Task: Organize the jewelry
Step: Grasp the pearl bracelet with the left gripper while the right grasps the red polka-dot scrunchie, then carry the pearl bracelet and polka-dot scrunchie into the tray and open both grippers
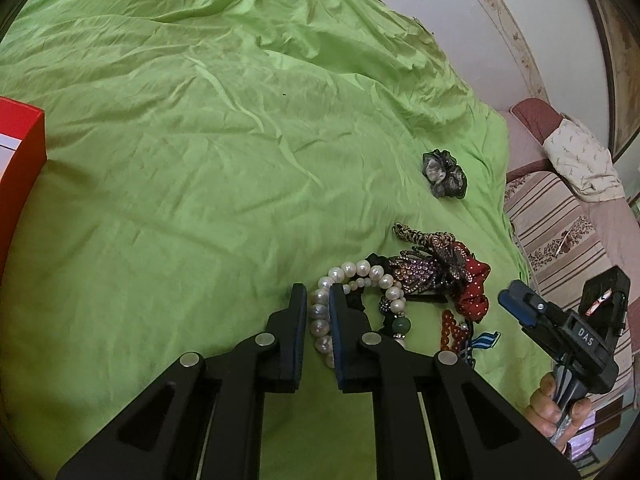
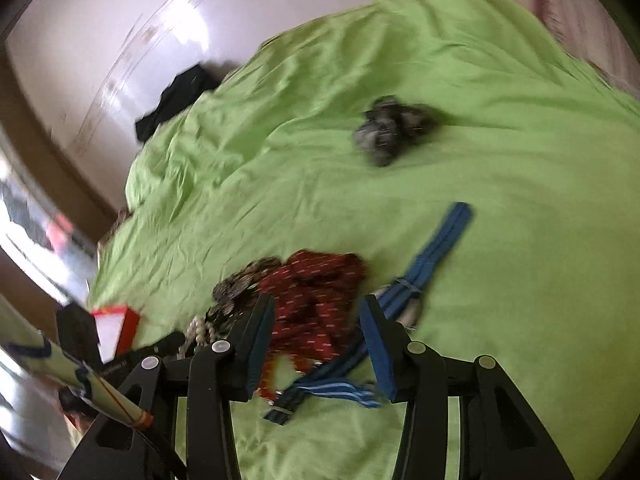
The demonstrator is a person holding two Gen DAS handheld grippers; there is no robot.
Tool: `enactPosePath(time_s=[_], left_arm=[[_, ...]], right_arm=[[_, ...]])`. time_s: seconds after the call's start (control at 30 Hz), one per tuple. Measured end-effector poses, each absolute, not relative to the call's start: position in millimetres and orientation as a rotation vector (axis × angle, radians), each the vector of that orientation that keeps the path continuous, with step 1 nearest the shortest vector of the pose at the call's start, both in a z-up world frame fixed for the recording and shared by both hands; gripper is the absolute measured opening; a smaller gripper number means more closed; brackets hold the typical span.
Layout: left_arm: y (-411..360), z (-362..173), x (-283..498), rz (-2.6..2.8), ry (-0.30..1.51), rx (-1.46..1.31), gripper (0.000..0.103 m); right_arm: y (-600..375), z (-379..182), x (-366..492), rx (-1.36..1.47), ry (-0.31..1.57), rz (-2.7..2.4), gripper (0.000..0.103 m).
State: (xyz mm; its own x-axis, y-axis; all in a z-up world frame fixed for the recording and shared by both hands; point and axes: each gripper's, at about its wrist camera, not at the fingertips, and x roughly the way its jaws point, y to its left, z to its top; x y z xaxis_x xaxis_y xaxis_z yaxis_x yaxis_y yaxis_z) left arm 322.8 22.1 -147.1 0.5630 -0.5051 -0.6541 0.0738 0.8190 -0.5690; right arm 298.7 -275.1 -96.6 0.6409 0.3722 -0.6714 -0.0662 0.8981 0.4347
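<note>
Wide green bedsheet (image 1: 180,168), wrinkled, bare across its middle and far side. Red box (image 1: 20,148) at the left edge of the left wrist view, well apart from the jewelry. Right edge of the sheet just beyond the jewelry pile, with a striped sofa (image 1: 560,232) past it. Dark scrunchie (image 1: 444,174) lying alone, apart from the pile, near that right edge.

Left gripper (image 1: 319,320) low over the sheet, reaching forward at the pile's near left end. Fingers close on either side of the pearl necklace (image 1: 320,316), narrow gap filled by one run of pearls; grasping it or only straddling it, cannot tell. Necklace curving in a loop, the gripped run lying along the fingers, the rest arching right toward a rhinestone clip (image 1: 424,276) and a red dotted scrunchie (image 1: 474,292). Orange beads (image 1: 450,332) just nearer than the scrunchie.

Right gripper (image 2: 316,344) held in a hand (image 1: 558,408) beyond the sheet's right edge in the left wrist view, tilted toward the pile. Jaws spread wide, released, framing the red scrunchie in the blurred right wrist view. Blue strap (image 2: 432,260) running diagonally up and right from beside the right-hand finger.
</note>
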Motion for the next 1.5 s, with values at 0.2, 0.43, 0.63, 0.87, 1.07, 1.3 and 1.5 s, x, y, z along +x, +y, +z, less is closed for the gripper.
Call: enactPosePath(time_s=[0.2, 0.43, 0.63, 0.87, 1.07, 1.3, 1.5], left_arm=[[11.5, -146.5, 325.3, -0.328, 0.929, -0.447, 0.011], [0.7, -143.6, 324.5, -0.293, 0.917, -0.358, 0.01], [-15.5, -140.6, 322.2, -0.266, 0.913, -0.234, 0.01], [-20.4, -131.3, 315.5, -0.236, 0.881, -0.156, 0.009], [-7.1, -95.7, 296.9, -0.247, 0.783, -0.208, 0.009], [-10.6, -50.2, 265.2, -0.26, 0.727, -0.177, 0.009], [-1.0, -1.5, 226.8, -0.25, 0.659, -0.138, 0.009]], right_arm=[[-261.9, -116.9, 313.4, 0.331, 0.893, 0.238, 0.049], [-262.6, -125.6, 320.9, 0.327, 0.903, 0.224, 0.04], [-250.8, -128.9, 325.8, 0.271, 0.896, 0.207, 0.04], [-237.3, -125.6, 321.2, 0.195, 0.887, 0.223, 0.012], [-235.4, -98.8, 302.3, 0.191, 0.828, 0.236, 0.01], [-232.4, -52.7, 268.7, 0.221, 0.739, 0.274, 0.01], [-208.7, -23.2, 238.2, 0.197, 0.692, 0.334, 0.01]])
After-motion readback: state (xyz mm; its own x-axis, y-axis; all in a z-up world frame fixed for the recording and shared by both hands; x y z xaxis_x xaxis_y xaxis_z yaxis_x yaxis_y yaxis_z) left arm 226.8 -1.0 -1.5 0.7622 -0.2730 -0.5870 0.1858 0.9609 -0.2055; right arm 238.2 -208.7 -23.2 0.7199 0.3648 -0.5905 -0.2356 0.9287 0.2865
